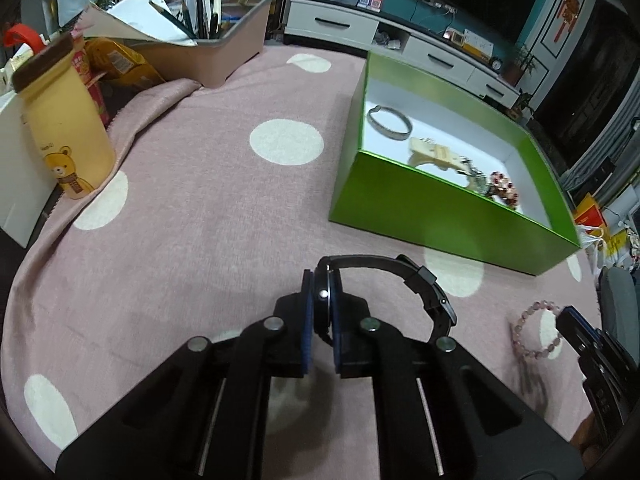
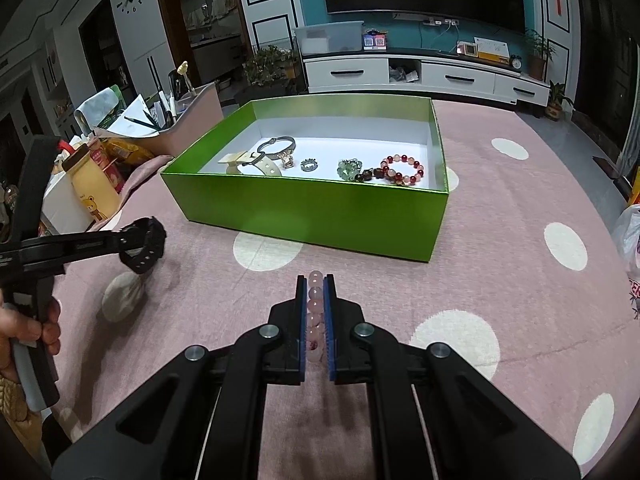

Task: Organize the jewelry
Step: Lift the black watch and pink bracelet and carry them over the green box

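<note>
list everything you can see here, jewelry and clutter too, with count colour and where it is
green box: 1, green outside, white inside, open, on the cloth
silver bangle: 1, silver, in the box, left end
cream strap piece: 1, cream, in the box beside the bangle
small ring: 1, silver, box middle
green charm: 1, green, box, right of the ring
red bead bracelet: 1, red and pale, box right end
cloth: 1, pink with white dots, under everything
bear bottle: 1, yellow, left edge
pen tray: 1, beige, far left
black watch: 1, black, in the left tongs
pink bead bracelet: 1, pink, in the right tongs
</note>
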`<state>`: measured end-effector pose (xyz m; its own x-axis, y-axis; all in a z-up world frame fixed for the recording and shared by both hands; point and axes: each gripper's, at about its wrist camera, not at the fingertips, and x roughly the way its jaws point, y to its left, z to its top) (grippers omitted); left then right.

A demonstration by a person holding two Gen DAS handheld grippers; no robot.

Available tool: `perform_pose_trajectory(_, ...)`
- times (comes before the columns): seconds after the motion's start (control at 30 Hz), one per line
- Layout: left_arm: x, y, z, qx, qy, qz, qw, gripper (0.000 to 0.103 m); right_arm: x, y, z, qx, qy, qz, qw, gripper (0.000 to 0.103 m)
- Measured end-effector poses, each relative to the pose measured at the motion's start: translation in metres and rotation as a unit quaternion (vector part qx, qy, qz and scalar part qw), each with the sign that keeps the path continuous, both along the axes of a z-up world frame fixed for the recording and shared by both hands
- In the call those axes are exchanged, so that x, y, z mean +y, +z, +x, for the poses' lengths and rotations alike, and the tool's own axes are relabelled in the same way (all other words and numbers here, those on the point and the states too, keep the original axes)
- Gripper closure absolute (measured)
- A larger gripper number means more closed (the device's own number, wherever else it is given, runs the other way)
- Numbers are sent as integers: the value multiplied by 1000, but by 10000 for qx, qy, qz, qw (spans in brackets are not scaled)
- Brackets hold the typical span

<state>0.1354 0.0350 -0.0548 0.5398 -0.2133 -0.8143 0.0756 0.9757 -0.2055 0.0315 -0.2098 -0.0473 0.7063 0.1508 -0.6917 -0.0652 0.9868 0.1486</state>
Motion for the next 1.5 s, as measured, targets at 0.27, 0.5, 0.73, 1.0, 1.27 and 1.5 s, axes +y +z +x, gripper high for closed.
perform_pose_trajectory(0.27, 0, 21, -30, -200, -118, -122, 9997, 96, -4, 11, -10, -150, -33, 22, 9999, 96)
perform_pose_trajectory(0.5, 0, 34, -50, -307, -218, -152, 9992, 96, -7, 21, -17, -272, -70, 2, 9996, 96)
perform_pose_trajectory(0.73, -3, 51, -55, -485, -246, -206, 9983, 96, -11, 34, -22, -437, -84, -33, 9990, 96)
perform_pose_trajectory(1.0, -18, 78, -43, -781, -371, -108, 9962, 96, -16, 56, -15, -689, -42, -72, 9976, 96)
perform_pose_trajectory(1.27, -43, 99, -18, -986, -570, 64, 9935, 96, -30, 85, 5, -975, -83, -77, 9952, 96)
perform_pose_trajectory(1.5, -70, 110, 10, -1040, -743, 180, 9916, 96, -45, 103, 31, -1104, 26, 94, 9938, 96)
